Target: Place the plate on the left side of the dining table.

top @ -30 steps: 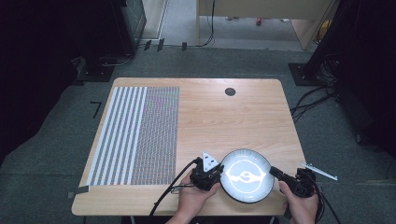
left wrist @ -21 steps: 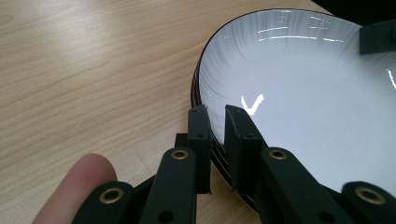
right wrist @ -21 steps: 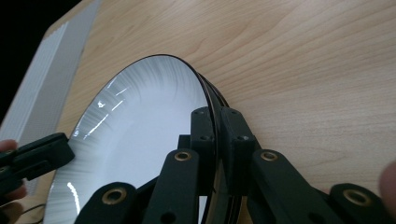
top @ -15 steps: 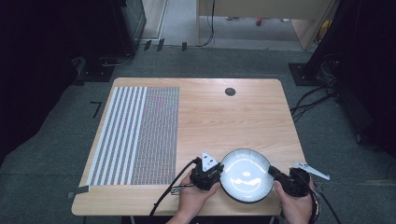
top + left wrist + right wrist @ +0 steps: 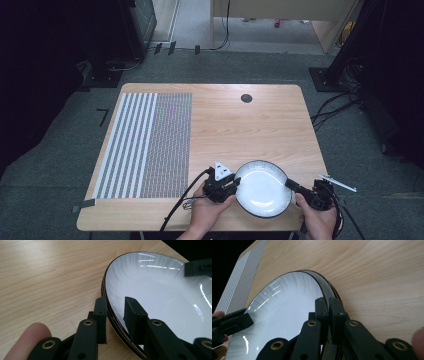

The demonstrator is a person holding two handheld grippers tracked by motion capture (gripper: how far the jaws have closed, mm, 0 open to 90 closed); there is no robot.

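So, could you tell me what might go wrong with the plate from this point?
The left gripper has just been opening, and a gap shows beside the plate rim between its jaws. If the plate is not fully down on the table, that side may drop. The right gripper pinches the opposite rim alone; pulling now could tilt or drag the plate. It also sits near the table's front edge.

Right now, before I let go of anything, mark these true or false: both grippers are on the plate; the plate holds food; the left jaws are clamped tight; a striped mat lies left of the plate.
1. Both grippers are at the plate: true, the left gripper and the right gripper straddle opposite rims.
2. The plate holds food: false, it is bare white.
3. The left jaws are clamped tight: false, they have just been opening and a gap shows at the inner pad.
4. The right jaws pinch the rim: true.
5. A striped mat lies left of the plate: true.
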